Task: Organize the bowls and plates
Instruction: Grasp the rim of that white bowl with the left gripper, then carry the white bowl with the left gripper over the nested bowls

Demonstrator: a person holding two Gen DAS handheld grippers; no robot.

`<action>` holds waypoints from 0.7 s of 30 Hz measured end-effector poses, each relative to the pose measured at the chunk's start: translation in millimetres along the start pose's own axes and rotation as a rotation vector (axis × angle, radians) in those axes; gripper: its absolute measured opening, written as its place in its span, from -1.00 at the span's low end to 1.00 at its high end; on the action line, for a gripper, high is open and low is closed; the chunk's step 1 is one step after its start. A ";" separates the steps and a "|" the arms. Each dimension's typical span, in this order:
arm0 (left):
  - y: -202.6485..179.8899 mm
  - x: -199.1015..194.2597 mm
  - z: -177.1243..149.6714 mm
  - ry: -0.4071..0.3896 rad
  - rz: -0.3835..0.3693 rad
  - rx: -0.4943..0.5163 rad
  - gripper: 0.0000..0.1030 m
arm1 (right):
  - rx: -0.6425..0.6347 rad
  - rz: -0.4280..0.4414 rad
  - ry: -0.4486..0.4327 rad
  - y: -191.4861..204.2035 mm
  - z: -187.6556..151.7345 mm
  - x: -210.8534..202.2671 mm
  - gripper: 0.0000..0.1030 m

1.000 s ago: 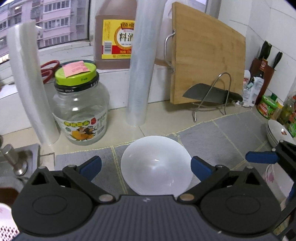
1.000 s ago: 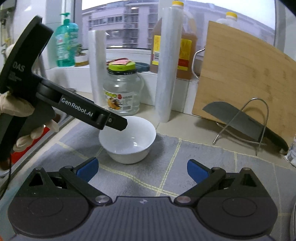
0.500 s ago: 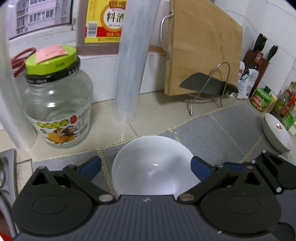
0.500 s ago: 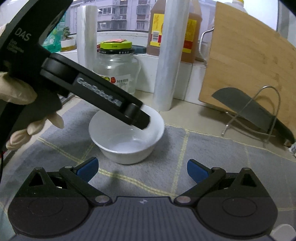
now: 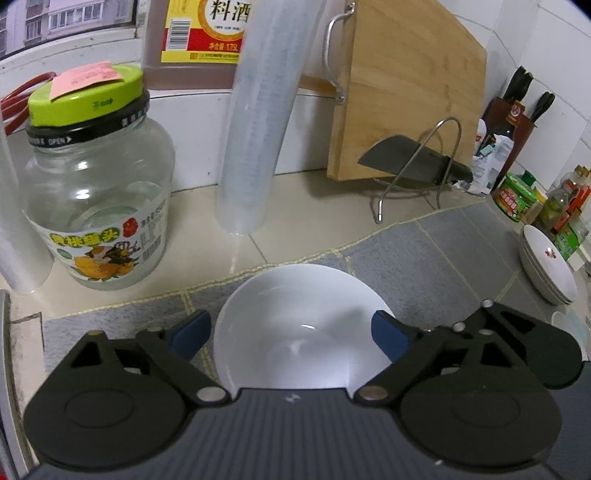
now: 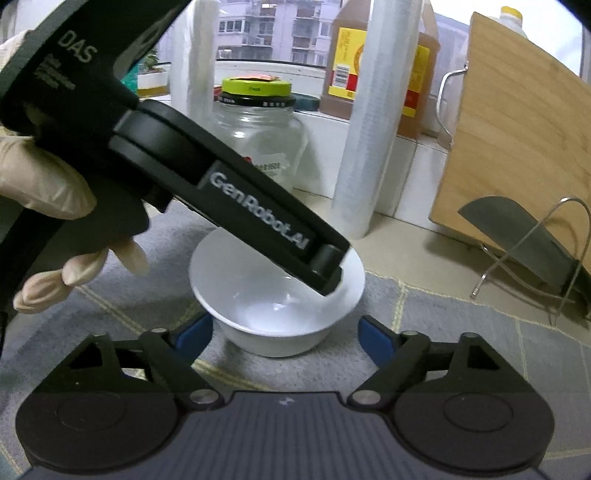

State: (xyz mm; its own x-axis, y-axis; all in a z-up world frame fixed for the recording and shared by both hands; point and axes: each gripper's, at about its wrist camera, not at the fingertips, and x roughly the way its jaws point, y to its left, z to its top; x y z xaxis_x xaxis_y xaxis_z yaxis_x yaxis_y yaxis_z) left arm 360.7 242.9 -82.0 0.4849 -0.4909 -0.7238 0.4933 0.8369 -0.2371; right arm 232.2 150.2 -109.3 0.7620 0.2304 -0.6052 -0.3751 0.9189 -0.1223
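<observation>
A white bowl [image 5: 295,325] sits upright on the grey mat [image 5: 443,251]. My left gripper [image 5: 291,334] is open, its blue pads on either side of the bowl's rim. In the right wrist view the same bowl [image 6: 269,314] lies just ahead of my open right gripper [image 6: 284,338], and the left gripper's finger [image 6: 325,266] reaches down over the bowl's far rim. A stack of white plates [image 5: 546,266] sits at the mat's right edge.
A glass jar with a green lid [image 5: 96,192], two rolls of plastic wrap [image 5: 255,122], a sauce jug [image 5: 199,33], a wooden cutting board [image 5: 410,85], and a cleaver on a wire rack [image 5: 410,162] stand behind the mat. Knife block and condiment jars [image 5: 517,192] sit at far right.
Both grippers have moved in closer to the bowl. The left gripper has lowered over it so its fingers now straddle the rim. The bowl has not moved.
</observation>
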 end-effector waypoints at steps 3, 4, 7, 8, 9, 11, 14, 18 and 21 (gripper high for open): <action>-0.5 0.5 -0.2 -0.002 -0.007 0.000 0.80 | 0.007 0.011 -0.004 -0.5 0.9 -0.8 0.59; -0.4 0.7 -0.2 -0.003 -0.009 -0.001 0.80 | 0.009 0.011 -0.006 -1.3 1.5 0.3 0.59; 0.4 1.1 0.2 -0.006 -0.011 -0.008 0.79 | 0.018 0.013 0.001 -3.8 2.3 2.9 0.61; 0.6 1.0 0.4 -0.008 -0.014 -0.011 0.79 | 0.014 0.012 0.000 -4.3 2.1 3.5 0.61; 0.5 0.8 0.6 -0.008 -0.014 -0.010 0.79 | 0.010 0.012 0.001 -4.2 1.9 3.8 0.63; 0.3 0.6 1.1 -0.011 -0.016 -0.006 0.79 | 0.015 0.018 -0.002 -6.5 2.1 4.7 0.71; 1.4 0.4 2.5 -0.018 -0.031 -0.009 0.72 | 0.027 0.033 -0.003 -9.0 3.4 4.7 0.72; 1.1 1.8 3.1 -0.015 -0.024 -0.005 0.66 | 0.024 0.036 -0.007 -9.1 4.6 4.8 0.71; 2.9 2.8 2.6 -0.012 -0.030 -0.011 0.65 | 0.022 0.036 -0.010 -8.7 4.1 4.8 0.72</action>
State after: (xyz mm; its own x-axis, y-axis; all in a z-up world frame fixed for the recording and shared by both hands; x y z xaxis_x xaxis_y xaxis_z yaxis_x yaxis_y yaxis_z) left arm 365.3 243.3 -83.0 0.4786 -0.5182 -0.7088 0.4995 0.8246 -0.2656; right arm 241.2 144.6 -107.9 0.7533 0.2670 -0.6010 -0.3909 0.9167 -0.0828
